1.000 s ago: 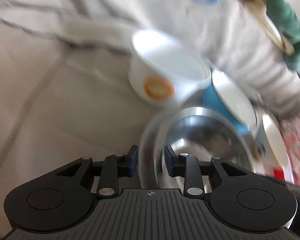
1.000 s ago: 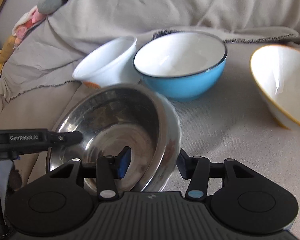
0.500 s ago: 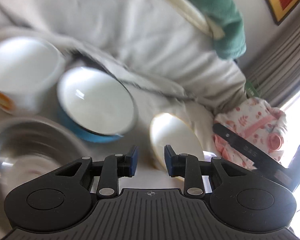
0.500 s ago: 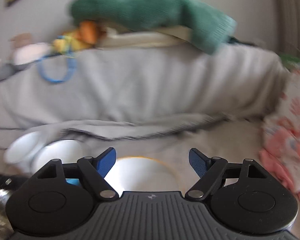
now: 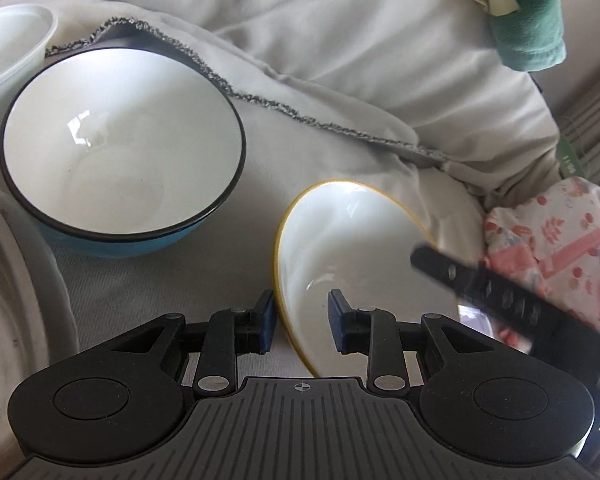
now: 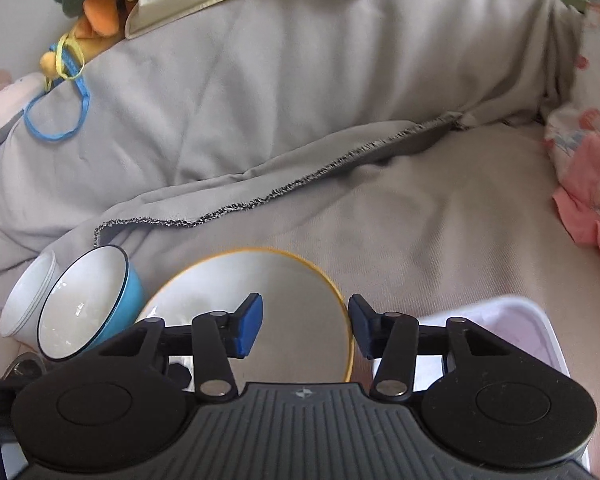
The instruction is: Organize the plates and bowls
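Observation:
A white bowl with a yellow rim (image 5: 352, 248) lies tilted on the grey sofa cover. My left gripper (image 5: 302, 320) is open, its fingers on either side of the bowl's near-left rim. The same bowl (image 6: 284, 300) shows in the right wrist view, where my right gripper (image 6: 305, 324) is open with its fingers straddling the bowl's right rim. A blue bowl with a white inside (image 5: 120, 148) stands to the left; it also shows in the right wrist view (image 6: 88, 304). A white bowl (image 5: 8, 48) sits beyond it.
A steel bowl nested in a white dish (image 5: 16, 296) is at the far left. A white tray (image 6: 520, 328) lies at the lower right. Pink floral cloth (image 5: 556, 240) is on the right. Soft toys (image 6: 96, 8) and a green cloth (image 5: 528, 20) lie on the sofa back.
Both grippers left the steel bowl and dish and swung right to the yellow-rimmed bowl. The right gripper's jaws narrowed from half a second ago; the left stayed at the same opening.

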